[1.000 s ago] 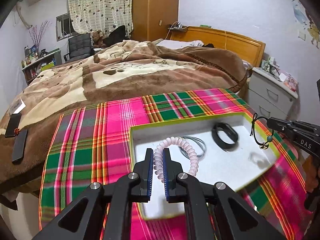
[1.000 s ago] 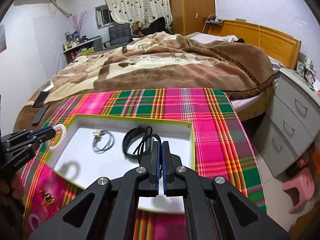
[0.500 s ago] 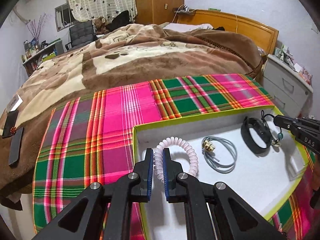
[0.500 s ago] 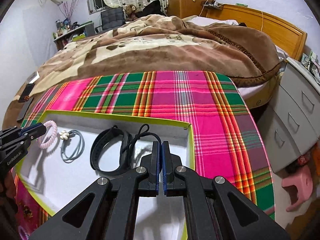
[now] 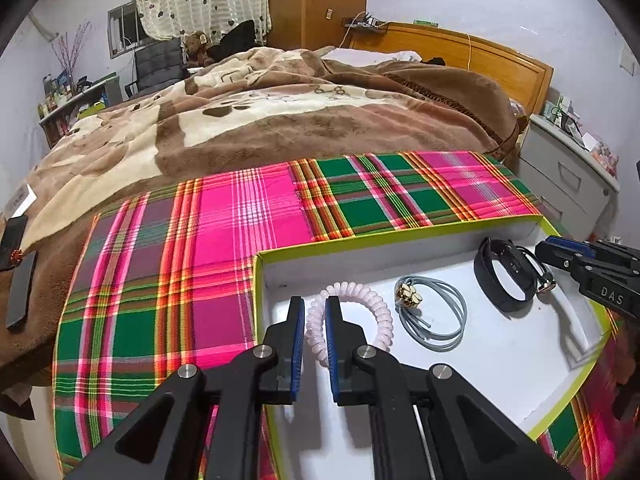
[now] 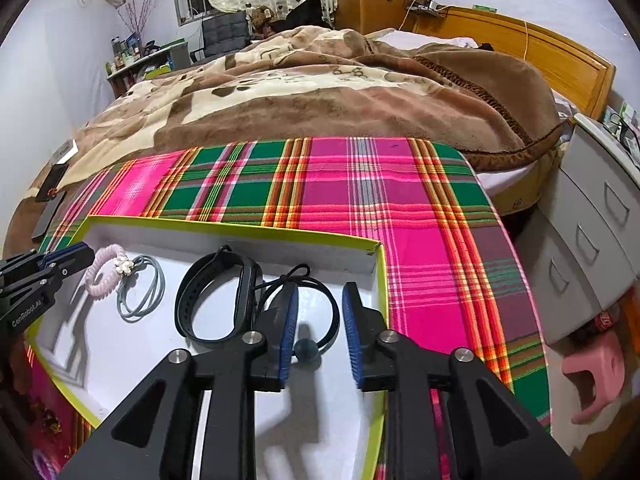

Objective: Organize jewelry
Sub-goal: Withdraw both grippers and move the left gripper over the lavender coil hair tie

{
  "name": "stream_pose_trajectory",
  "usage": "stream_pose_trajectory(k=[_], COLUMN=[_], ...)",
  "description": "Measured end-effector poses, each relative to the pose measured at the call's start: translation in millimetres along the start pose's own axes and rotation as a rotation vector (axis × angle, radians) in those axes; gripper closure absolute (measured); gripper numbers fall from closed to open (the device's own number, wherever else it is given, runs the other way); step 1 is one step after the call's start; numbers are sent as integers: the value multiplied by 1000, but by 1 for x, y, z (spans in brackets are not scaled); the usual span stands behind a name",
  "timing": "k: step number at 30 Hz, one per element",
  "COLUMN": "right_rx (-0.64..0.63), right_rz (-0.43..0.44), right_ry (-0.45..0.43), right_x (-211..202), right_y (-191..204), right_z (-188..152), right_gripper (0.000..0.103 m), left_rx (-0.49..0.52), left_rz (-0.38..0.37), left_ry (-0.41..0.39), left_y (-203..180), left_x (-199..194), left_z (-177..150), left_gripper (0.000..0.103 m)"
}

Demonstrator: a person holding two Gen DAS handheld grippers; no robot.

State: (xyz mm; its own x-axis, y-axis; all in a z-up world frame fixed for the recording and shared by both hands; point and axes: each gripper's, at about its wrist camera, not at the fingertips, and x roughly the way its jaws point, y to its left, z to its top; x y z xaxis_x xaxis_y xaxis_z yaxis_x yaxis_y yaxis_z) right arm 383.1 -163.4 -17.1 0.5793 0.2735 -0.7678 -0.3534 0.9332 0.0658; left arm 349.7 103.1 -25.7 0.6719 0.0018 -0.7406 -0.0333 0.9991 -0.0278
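Observation:
A white box with a lime rim [image 5: 400, 236] [image 6: 240, 229] lies on the plaid cloth. In it are a pink coil bracelet [image 5: 368, 304] [image 6: 100, 276], a grey cord with a gold flower charm [image 5: 436, 316] [image 6: 140, 292], a black wristband [image 5: 500, 280] [image 6: 216, 300] and a black cord necklace with a dark bead [image 6: 306, 348]. My left gripper [image 5: 315, 308] is open, its fingers either side of the pink bracelet lying in the box. My right gripper [image 6: 320, 304] is open over the black cord necklace.
A bed with a brown blanket [image 5: 280, 120] lies beyond the plaid cloth [image 5: 180, 280]. A grey drawer unit [image 6: 592, 220] stands at the right. Dark flat objects [image 5: 20, 280] lie on the blanket at the left. Small trinkets [image 6: 48, 420] lie outside the box.
Both grippers came down into the box and opened. The pink bracelet and the black cord necklace were let go and now lie on the box floor.

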Motion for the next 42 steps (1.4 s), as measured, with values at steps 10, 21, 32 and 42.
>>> stream_pose_trajectory(k=[10,21,32,42], right_rx=[-2,-11,0,0], right_rz=[35,95,122,126], right_ry=[-90,-175,-198,-210], right_x=[-55,-130,-173,-200], right_y=[12,37,50,59], right_z=[-21,-77,-136,-174], right_gripper=[74,74,69,68], left_rx=[-12,3,5,5], left_rz=[-8,-1,-23,-41], left_ry=[-78,-189,-234,-257], left_y=[3,-14,-36,-43], left_x=[-53,-141,-198,-229], left_z=[-14,-64,-127,-167], left_gripper=[94,94,94,94])
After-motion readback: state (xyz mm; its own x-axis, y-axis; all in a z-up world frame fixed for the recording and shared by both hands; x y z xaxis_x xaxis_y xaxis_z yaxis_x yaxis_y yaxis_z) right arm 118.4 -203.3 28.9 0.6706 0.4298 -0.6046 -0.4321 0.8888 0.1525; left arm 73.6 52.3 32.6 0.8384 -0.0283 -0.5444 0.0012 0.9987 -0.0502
